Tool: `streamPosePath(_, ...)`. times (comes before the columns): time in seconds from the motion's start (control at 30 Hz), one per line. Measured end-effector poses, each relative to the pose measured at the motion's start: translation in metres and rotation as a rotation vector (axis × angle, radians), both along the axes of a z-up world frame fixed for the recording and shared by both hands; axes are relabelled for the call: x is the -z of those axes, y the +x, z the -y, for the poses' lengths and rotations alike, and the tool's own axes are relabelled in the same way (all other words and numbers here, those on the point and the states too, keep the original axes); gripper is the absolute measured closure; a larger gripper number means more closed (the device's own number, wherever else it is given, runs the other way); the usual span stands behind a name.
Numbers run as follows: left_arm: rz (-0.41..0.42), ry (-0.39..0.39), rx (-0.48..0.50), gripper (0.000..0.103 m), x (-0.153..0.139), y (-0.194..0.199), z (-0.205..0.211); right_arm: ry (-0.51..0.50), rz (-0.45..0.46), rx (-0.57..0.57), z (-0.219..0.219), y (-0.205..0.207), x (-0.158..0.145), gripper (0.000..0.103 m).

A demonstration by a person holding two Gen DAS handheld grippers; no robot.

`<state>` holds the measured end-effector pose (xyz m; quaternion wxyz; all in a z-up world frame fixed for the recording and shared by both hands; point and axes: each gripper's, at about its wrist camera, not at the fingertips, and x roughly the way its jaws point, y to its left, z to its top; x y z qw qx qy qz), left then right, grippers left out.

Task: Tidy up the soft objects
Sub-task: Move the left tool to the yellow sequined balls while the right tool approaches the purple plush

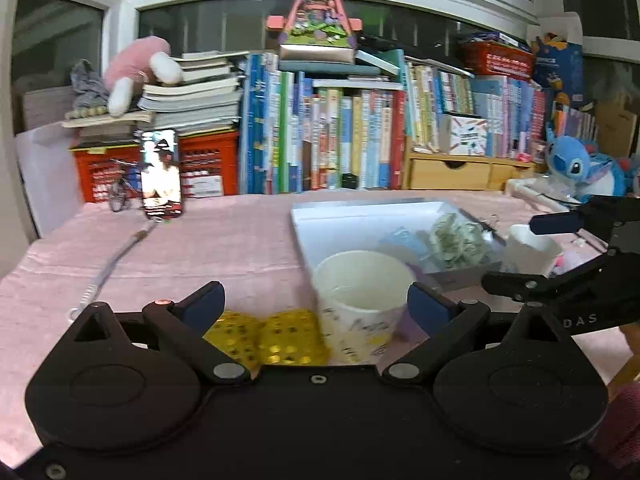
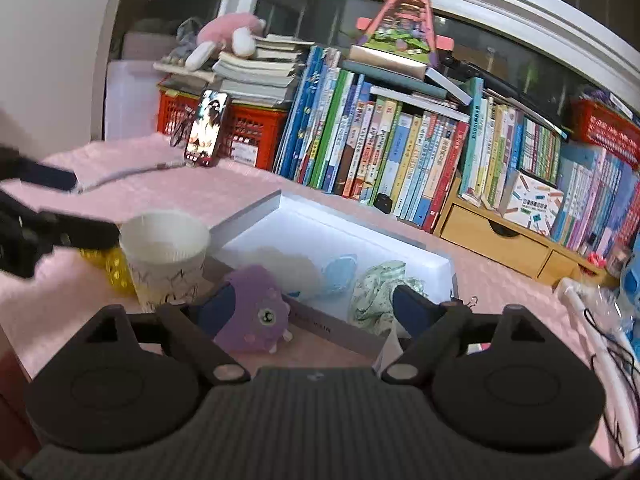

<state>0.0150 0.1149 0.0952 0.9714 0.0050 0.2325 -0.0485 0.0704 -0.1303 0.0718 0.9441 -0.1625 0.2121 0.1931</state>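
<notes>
In the left wrist view my left gripper stands open over the pink tablecloth. A white paper cup stands upright next to its right finger, and two gold sequined soft pieces lie between the fingers. Behind the cup, a white box holds a green patterned cloth and a pale blue soft item. In the right wrist view my right gripper is open at the box's near wall. A purple plush toy lies against its left finger, clear of the right finger.
A lit phone leans on red crates at the back left, its cable trailing across the cloth. Rows of books and wooden drawers line the far edge. A blue plush and another white cup are at the right.
</notes>
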Motion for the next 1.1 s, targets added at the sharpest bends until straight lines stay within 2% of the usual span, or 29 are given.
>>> streamPosePath(0.27, 0.002, 0.036, -0.069, 0.004, 0.017, -0.007, -0.019, -0.086, -0.022, -0.033, -0.015, 0.003, 0.021, 0.006)
streamPosePath(0.53, -0.052, -0.001, -0.12, 0.004, 0.039, -0.001, -0.037, -0.134, -0.038, -0.057, -0.025, 0.006, 0.038, 0.004)
streamPosePath(0.7, -0.071, 0.009, -0.142, 0.004, 0.051, 0.004, -0.041, -0.151, -0.02, -0.048, -0.028, 0.007, 0.05, 0.004)
streamPosePath(1.1, -0.116, -0.005, -0.137, 0.004, 0.069, 0.022, -0.038, -0.201, 0.004, -0.067, -0.039, 0.013, 0.066, 0.004)
